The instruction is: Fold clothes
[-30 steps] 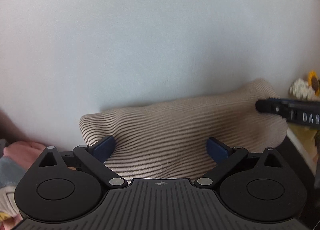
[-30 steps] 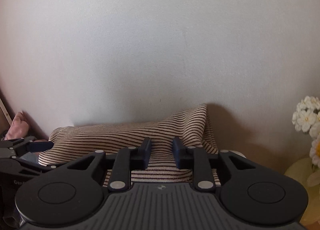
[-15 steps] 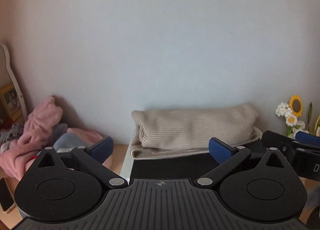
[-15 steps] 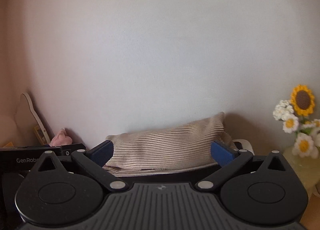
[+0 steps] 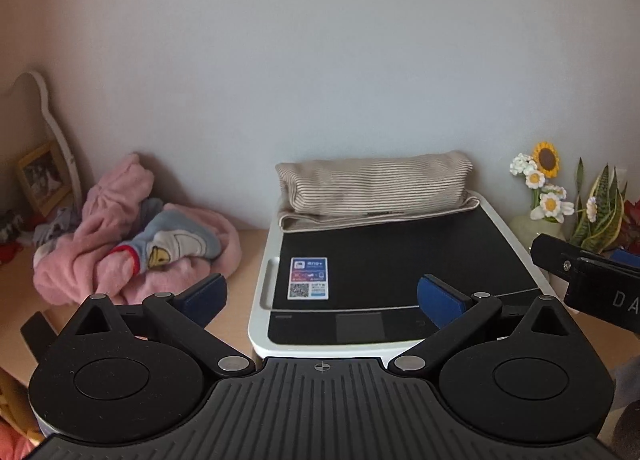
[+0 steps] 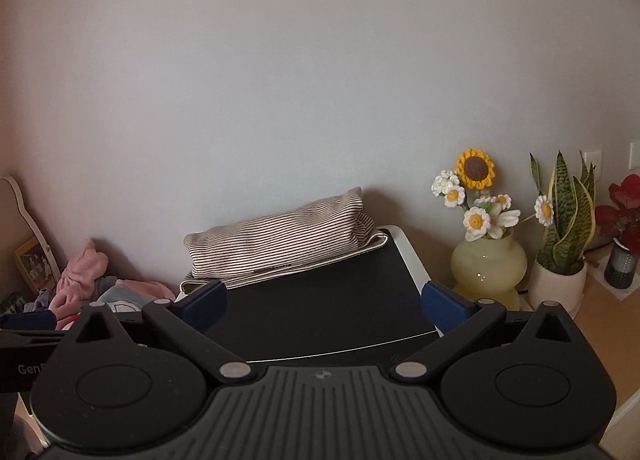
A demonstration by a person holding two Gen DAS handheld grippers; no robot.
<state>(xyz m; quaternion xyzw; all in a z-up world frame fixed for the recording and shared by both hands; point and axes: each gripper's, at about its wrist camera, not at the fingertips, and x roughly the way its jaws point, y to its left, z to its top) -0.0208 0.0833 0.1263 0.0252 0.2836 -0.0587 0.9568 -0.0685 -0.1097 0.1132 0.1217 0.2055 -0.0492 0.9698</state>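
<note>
Both grippers drawn back from folded striped garment [image 5: 374, 188], left gripper [image 5: 322, 300] and right gripper [image 6: 324, 302] angled down, fingers apart, empty

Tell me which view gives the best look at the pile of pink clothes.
The left wrist view: the pink pile lies fully in sight beside the white appliance, with a blue-grey garment on top. The right wrist view catches only its upper part, low at the left edge.

The sticker [image 5: 308, 278] print on the appliance is too small to read.
</note>
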